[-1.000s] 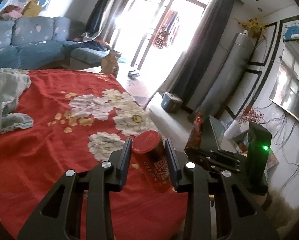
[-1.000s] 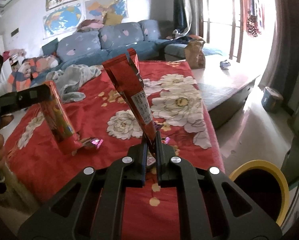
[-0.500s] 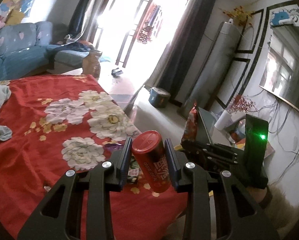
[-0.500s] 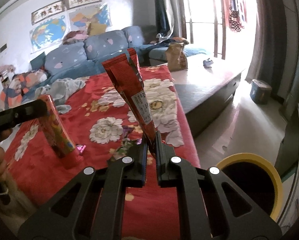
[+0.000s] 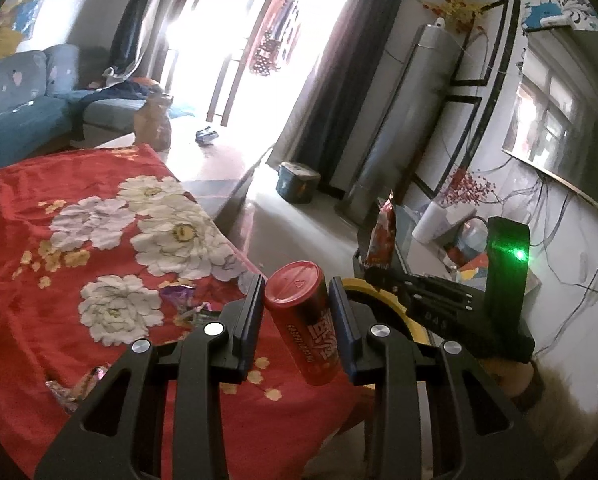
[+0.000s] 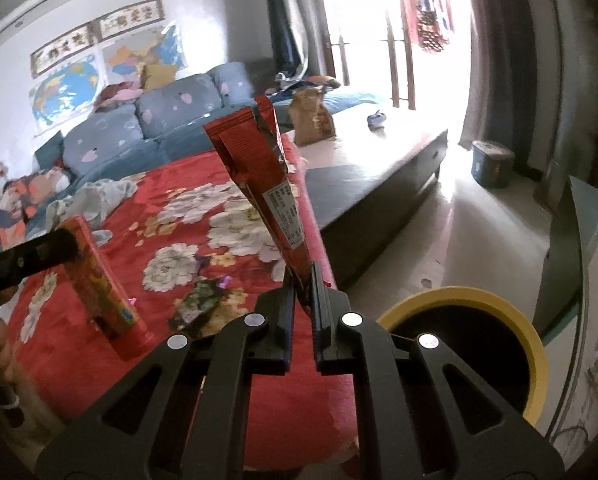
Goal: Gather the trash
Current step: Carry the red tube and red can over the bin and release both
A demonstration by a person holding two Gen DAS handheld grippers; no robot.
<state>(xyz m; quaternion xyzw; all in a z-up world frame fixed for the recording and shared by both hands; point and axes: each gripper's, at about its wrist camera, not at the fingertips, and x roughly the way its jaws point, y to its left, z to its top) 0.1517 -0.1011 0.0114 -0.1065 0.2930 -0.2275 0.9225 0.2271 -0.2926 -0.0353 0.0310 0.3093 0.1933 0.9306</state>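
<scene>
Red floral bedspread (image 6: 99,272) now recedes behind us; left jaws pinch the red can (image 5: 305,322), right jaws pinch the wrapper (image 6: 267,188); the yellow-rimmed bin (image 6: 535,344) has drawn beside our right jaws, so dropping seems next.

Our right gripper (image 6: 302,280) pinches a red wrapper (image 6: 259,176) upright, near the yellow-rimmed bin (image 6: 537,344) at right.

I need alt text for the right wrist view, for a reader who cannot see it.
The right gripper pinches a flat red foil snack wrapper upright above a red flowered blanket. A yellow-rimmed black bin stands at lower right; at left, a red cylindrical snack can is held.
</scene>
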